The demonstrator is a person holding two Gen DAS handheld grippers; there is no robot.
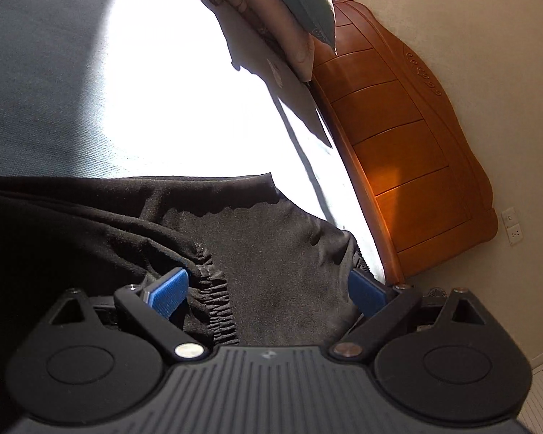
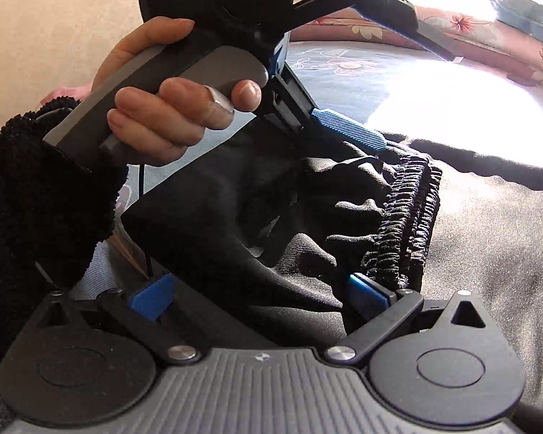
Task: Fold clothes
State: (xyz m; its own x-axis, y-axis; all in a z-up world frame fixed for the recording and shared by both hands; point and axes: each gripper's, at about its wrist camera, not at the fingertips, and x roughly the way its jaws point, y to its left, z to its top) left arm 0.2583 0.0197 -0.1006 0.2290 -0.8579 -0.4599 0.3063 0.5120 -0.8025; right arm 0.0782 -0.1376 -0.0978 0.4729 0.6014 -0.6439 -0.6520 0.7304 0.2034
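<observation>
Black garment (image 1: pixel 264 253): trousers or shorts with a gathered elastic waistband (image 2: pixel 405 217), spread on the bed (image 1: pixel 36 90). Lower part cut off by both frames; full shape and length not determinable.

Bed: grey-blue cover with faint flower print. Large patch beyond the garment burnt out white by sunlight, no detail readable there.

Left gripper (image 1: pixel 268 289): jaws wide apart, blue pads (image 1: pixel 168 294) on either side of the garment's waistband end. Right pad half covered by cloth. Contact between pads and cloth not clear in the left wrist view. Seen from the right wrist view, only one blue pad visible, lying just above the waistband; the other hidden behind fabric.

Left hand (image 2: pixel 173 108): wrapped round the grey handle of the left gripper, a ring on one finger, black fleecy sleeve (image 2: pixel 36 188) at the wrist. Rest of the arm out of frame.

Right gripper (image 2: pixel 260 293): jaws wide, cloth lying in the gap, right pad beside the waistband's near end. Grip not established; left pad partly behind the garment's edge.

Pillows (image 1: pixel 289 7): stacked at the far end of the bed, patterned, tops cut off.

Wooden headboard (image 1: pixel 409 152): beyond the garment, at the bed's right edge, carved top rail, beige wall behind.

Wall sockets (image 1: pixel 512 226): past the headboard's end, small, details unclear.
</observation>
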